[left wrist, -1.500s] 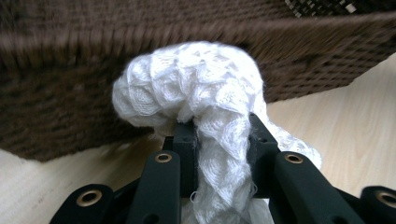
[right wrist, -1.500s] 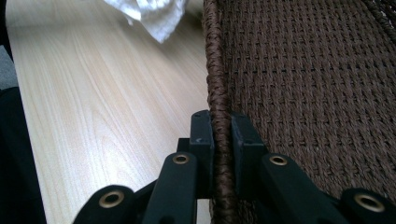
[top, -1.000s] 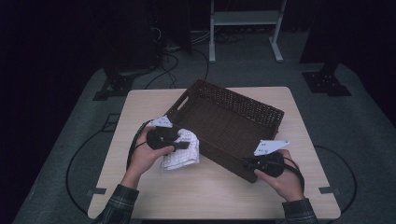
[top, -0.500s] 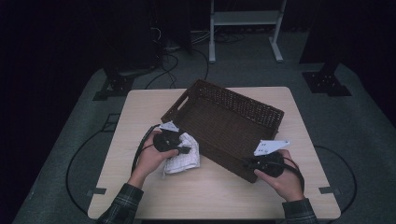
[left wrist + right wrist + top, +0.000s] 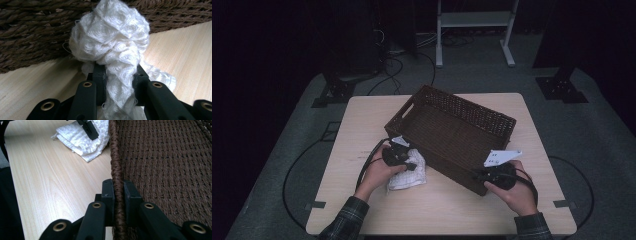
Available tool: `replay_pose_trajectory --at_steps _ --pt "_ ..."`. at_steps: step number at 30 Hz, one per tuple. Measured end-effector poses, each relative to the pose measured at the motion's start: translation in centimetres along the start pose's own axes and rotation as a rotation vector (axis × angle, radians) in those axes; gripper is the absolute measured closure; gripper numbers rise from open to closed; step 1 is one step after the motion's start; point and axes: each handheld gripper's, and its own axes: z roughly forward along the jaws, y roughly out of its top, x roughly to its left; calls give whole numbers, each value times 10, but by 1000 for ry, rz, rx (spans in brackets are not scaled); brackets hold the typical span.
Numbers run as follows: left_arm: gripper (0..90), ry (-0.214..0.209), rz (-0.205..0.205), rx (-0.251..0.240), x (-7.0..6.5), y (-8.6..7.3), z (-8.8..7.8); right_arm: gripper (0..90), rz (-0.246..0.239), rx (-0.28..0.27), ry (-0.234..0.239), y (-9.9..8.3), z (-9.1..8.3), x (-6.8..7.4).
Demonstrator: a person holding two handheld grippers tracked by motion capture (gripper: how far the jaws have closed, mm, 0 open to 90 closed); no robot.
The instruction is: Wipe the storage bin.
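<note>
A dark brown wicker basket (image 5: 472,112) sits askew on the light wooden table (image 5: 362,120). A white waffle-weave cloth (image 5: 408,175) lies bunched on the table against the basket's near-left wall. My left gripper (image 5: 411,165) is shut on a fold of the white cloth (image 5: 117,52), which bulges up between the jaws close to the basket wall (image 5: 32,32). My right gripper (image 5: 479,176) is shut on the rim (image 5: 117,170) at the basket's near corner. The right gripper view also has the white cloth (image 5: 82,140) farther off with the left gripper's jaw tip (image 5: 87,128) over it.
A white metal stand (image 5: 474,20) and cables (image 5: 397,55) lie on the dark floor behind the table. Black stand bases (image 5: 337,92) (image 5: 559,85) flank the table's far corners. Bare tabletop runs along the front edge (image 5: 442,210).
My left gripper has come down and toward the front with the cloth, which now rests lower on the table beside the basket. The right gripper and basket have stayed put.
</note>
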Motion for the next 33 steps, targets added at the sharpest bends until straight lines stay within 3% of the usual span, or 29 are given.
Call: replay_pose_trajectory --at_steps 14,20,24,28,33 --pt "704 -60 50 -147 -18 13 -37 809 0 -1 2 0 0 -1" --pt "705 -55 92 -203 -31 19 -55 809 0 -1 4 0 0 -1" --pt "705 -78 118 -258 -40 23 -67 809 0 -1 3 0 0 -1" --pt "704 -75 134 -257 -44 26 -67 809 0 -2 2 0 1 0" --pt "703 -86 107 -207 -37 22 -47 809 0 -2 2 0 1 0"
